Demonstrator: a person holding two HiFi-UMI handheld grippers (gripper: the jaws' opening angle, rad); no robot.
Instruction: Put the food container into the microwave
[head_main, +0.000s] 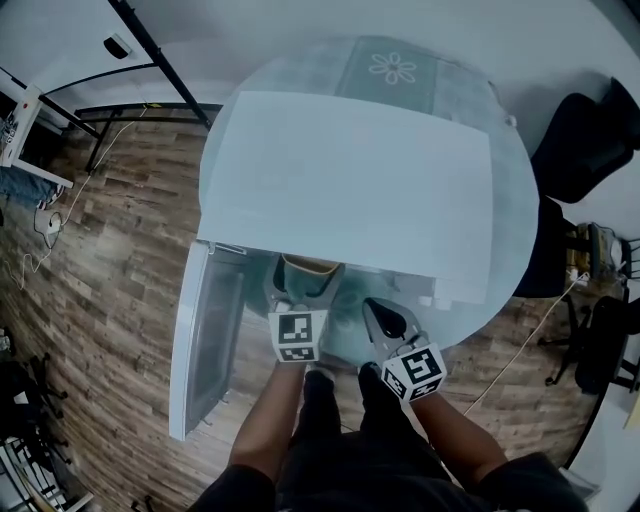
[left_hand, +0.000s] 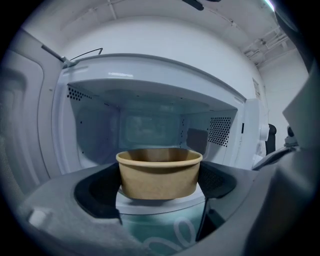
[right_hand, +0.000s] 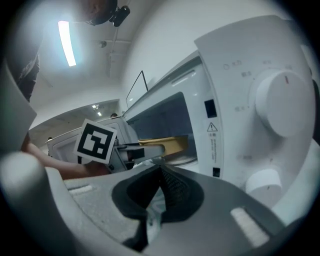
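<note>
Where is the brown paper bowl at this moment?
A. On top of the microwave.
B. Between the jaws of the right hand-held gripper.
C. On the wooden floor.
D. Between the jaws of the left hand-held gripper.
D: in the left gripper view the brown paper bowl sits clamped between the jaws of the left hand-held gripper, facing the open microwave.

The food container (left_hand: 160, 175) is made of matt brown paper. The microwave (head_main: 345, 175) is cased in smooth, glossy white, its dial (right_hand: 282, 102) in satin plastic. The floor (head_main: 110, 290) is laid in grained wood planks. Ribbed black pads (right_hand: 177, 192) are borne by the right tongs (right_hand: 160, 172).
</note>
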